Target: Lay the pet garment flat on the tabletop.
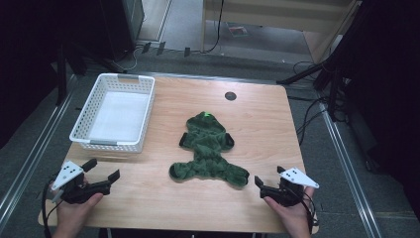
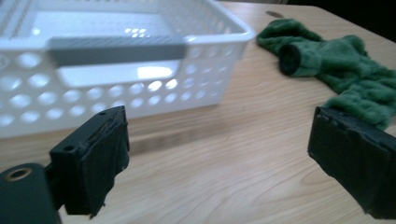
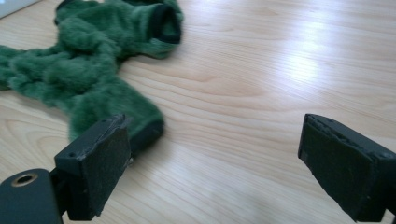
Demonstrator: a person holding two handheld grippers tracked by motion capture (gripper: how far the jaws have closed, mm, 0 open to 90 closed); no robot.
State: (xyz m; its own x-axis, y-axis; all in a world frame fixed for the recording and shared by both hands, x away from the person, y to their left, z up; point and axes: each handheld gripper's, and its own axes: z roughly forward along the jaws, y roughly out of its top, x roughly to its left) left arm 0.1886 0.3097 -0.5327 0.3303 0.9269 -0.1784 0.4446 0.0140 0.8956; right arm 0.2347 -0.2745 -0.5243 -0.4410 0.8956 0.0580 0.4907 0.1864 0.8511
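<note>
Left gripper (image 1: 104,169) fingers wide apart, holding nothing; right gripper (image 1: 268,179) fingers wide, empty, near green garment (image 1: 208,148).

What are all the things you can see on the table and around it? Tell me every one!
basket: one, white with holes, far left part of the table, nothing inside it
fuzzy garment: one, dark green with black cuffs, spread flat in the middle of the table
round plug: one, dark, set in the tabletop near the far edge
table: one, light wood
cables: several, black, on the grey floor to the right of the table
left gripper: one, black, near left corner, jaws open
right gripper: one, black, near right corner, jaws open
hands: two, holding the grippers
</note>
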